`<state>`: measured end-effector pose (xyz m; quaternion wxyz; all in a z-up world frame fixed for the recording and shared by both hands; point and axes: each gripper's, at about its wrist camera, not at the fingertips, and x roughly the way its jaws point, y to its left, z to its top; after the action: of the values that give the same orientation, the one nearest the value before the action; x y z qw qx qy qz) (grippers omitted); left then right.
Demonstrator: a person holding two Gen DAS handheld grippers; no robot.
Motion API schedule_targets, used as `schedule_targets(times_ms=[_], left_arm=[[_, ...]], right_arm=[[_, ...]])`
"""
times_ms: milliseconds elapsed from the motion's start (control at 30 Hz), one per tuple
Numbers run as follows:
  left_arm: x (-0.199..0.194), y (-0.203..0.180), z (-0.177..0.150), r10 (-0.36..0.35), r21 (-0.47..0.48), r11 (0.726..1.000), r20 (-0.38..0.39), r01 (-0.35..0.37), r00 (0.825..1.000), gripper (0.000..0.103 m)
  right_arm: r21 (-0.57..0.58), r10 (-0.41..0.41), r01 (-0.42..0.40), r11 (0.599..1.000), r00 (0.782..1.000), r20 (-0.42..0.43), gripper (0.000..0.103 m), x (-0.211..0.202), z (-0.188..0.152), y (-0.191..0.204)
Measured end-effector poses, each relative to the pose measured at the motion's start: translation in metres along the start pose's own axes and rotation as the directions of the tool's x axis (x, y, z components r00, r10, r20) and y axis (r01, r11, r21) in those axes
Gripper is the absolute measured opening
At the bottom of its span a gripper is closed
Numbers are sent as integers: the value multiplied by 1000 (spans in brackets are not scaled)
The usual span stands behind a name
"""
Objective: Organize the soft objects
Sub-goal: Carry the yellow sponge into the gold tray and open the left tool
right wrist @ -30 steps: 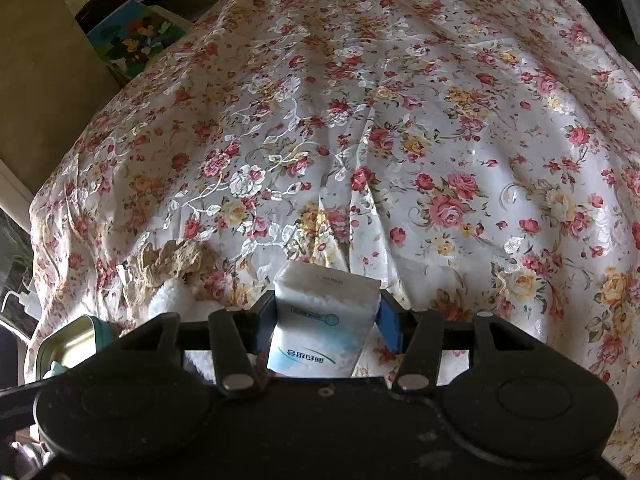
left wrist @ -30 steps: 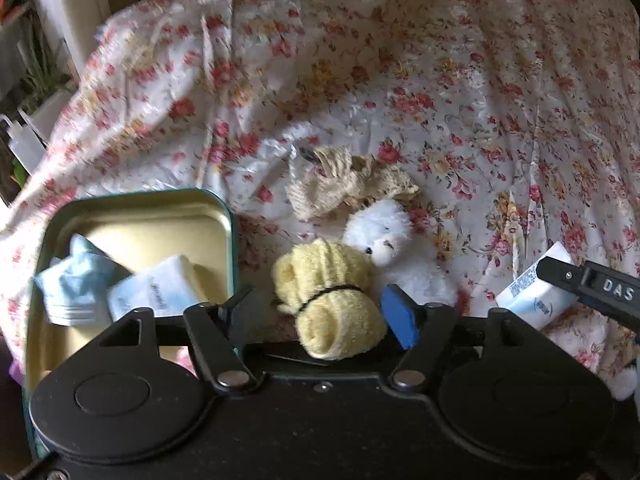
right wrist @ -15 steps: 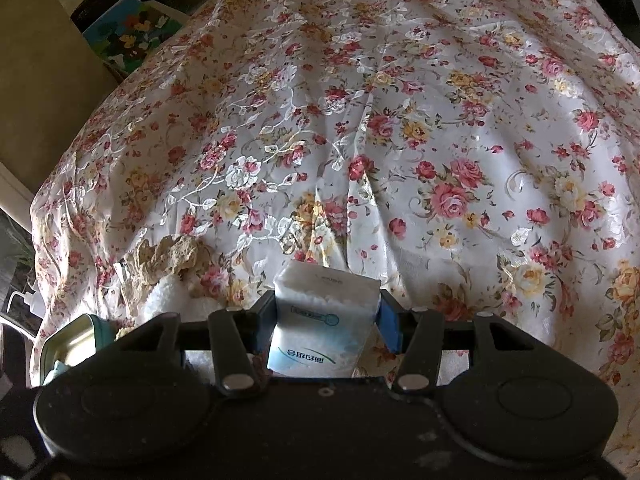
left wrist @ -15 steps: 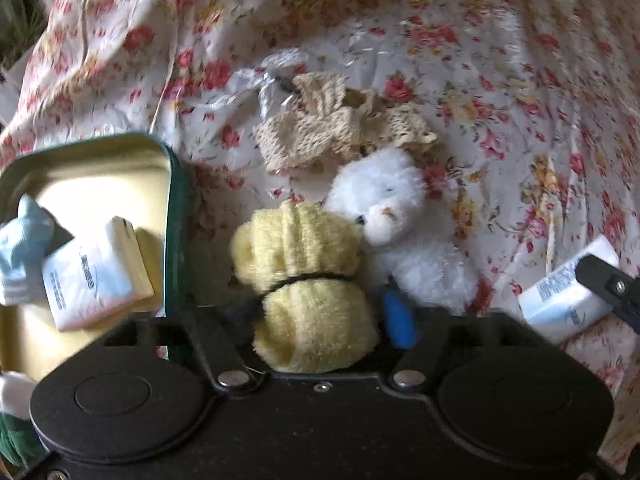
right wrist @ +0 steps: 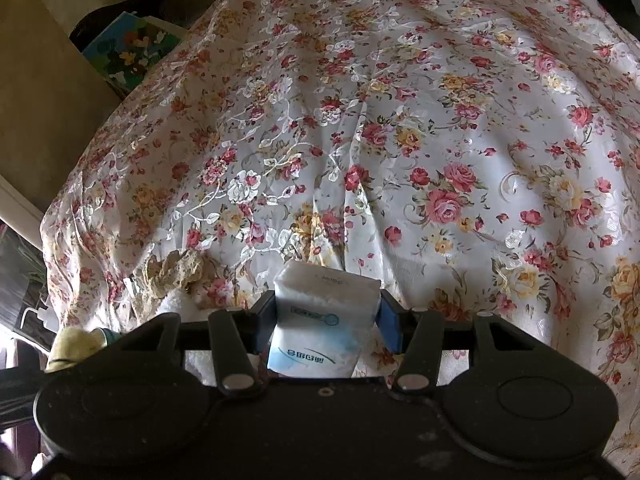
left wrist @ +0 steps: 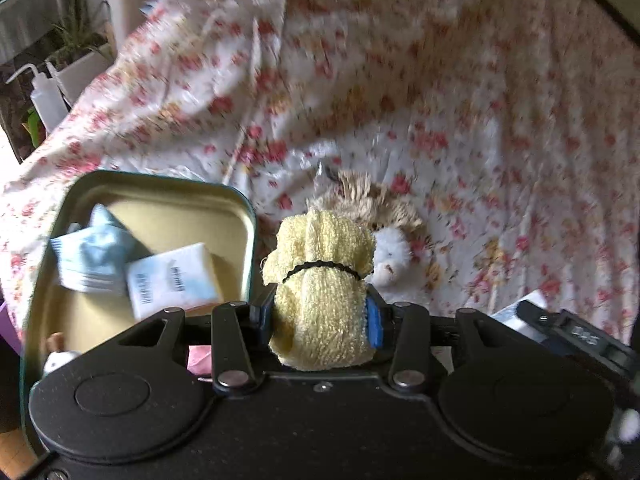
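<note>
Beside the green tin point(left wrist: 244, 216), on its right, a rolled yellow towel point(left wrist: 322, 280) bound with a black band is clamped between the pads of the left gripper point(left wrist: 320, 316), and it is held above the flowered cloth point(left wrist: 460, 100). Inside the tin, two pale blue and white tissue packs point(left wrist: 172, 280) are seen lying against each other on the gold floor. Just right of the tin and behind the towel, a white plush toy point(left wrist: 390, 254) is lain on the cloth, with a tan knitted piece point(left wrist: 360, 196) touching its far side. Further right of the tin, a white tissue pack point(right wrist: 324, 320) printed in blue is gripped by the right gripper point(right wrist: 326, 322), whose jaws are closed against its two sides, over the cloth. A white squeeze bottle point(left wrist: 46, 98) is stood well beyond the tin, off the cloth's left edge.
</note>
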<state>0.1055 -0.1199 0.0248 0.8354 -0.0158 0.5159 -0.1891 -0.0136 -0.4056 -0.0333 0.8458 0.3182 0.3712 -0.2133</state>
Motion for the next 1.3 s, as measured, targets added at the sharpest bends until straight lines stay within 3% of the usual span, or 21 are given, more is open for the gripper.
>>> schedule_targets(times_ms=[233,467,700,933,1067,1167,1300], left_arm=[[-43,35,4,38,-11,999,76,-37,996,43],[-62,78,-2,76,-45,996,79,-73,994,43],[-67,99,-16,82,-21,996,38,-81,996,43],[-55,104,-32,29,27,999,-56,-28,998,44],[-47,101,-37,59,90,995,-74,-52,996,52],[-48,101,-38,100,130,987,-44,-93,994,55],[-56,113,-33,99,96,991,-16,-97,995,61]], right_arm=[[-3,8,-8,1000,1000,28,52,-9,-1,1],[-35,14,-11,999,997,69,52,-18,-4,10],[-89,40,-33,996,996,85,52,-26,-12,28],[-131,47,-36,991,995,85,52,-32,-20,46],[-167,50,-33,985,994,95,52,-35,-25,58],[-187,77,-61,980,994,80,52,-36,-29,65],[-220,120,-104,970,991,61,52,-37,-37,79]])
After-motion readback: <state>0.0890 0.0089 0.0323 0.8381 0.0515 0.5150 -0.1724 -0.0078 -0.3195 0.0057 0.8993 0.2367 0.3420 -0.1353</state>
